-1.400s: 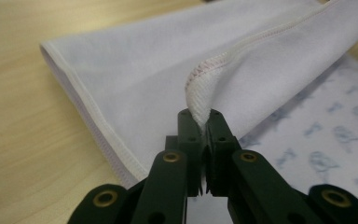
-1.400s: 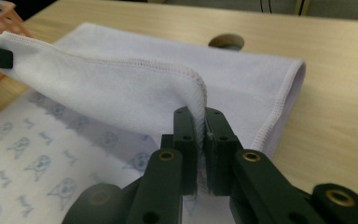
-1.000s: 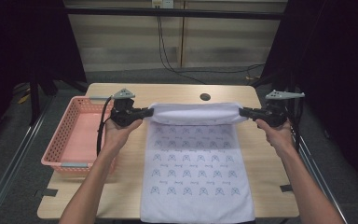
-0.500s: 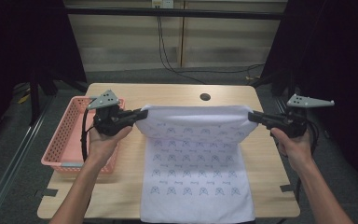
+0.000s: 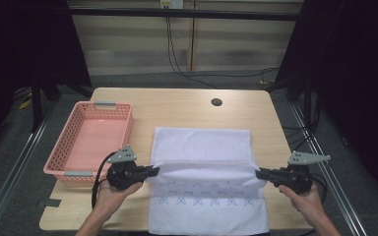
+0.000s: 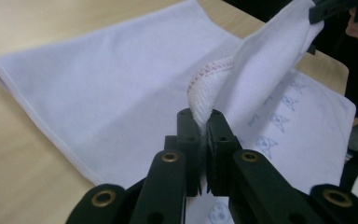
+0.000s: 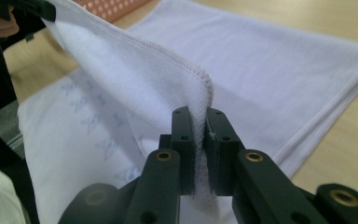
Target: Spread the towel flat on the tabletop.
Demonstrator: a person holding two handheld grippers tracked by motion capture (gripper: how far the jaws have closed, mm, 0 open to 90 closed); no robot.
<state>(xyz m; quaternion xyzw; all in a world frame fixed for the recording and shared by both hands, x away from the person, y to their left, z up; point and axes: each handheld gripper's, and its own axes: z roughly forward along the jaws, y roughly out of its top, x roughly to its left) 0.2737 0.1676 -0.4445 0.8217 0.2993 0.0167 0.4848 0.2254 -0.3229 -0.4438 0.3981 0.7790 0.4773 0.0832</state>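
While both grippers grip the far hem of the towel (image 5: pixel 202 147), that hem has been carried from the far side of the worktop (image 5: pixel 177 105) toward the person and lowered, so the cloth now lies doubled over itself rather than spread flat as it was a second ago. The left gripper (image 5: pixel 153 171) is clamped on one corner of the hem and the right gripper (image 5: pixel 258 173) on the other; in the left gripper view the black jaws pinch a bunched, stitched corner (image 6: pixel 204 100), and in the right gripper view they pinch the matching corner (image 7: pixel 201 112). Judged from this, the fold is roughly two-thirds made: the carried edge sits short of the near edge, leaving a band of printed fabric (image 5: pixel 206 201) exposed, so the hem probably needs to travel further before release. The towel is white with a faint blue repeated motif on one face and a plain reverse, finished with a stitched border. It lies at the centre of the worktop, just beside the pink basket (image 5: pixel 66 147), which stands to the left of it, with its near edge hanging at the worktop's front edge.
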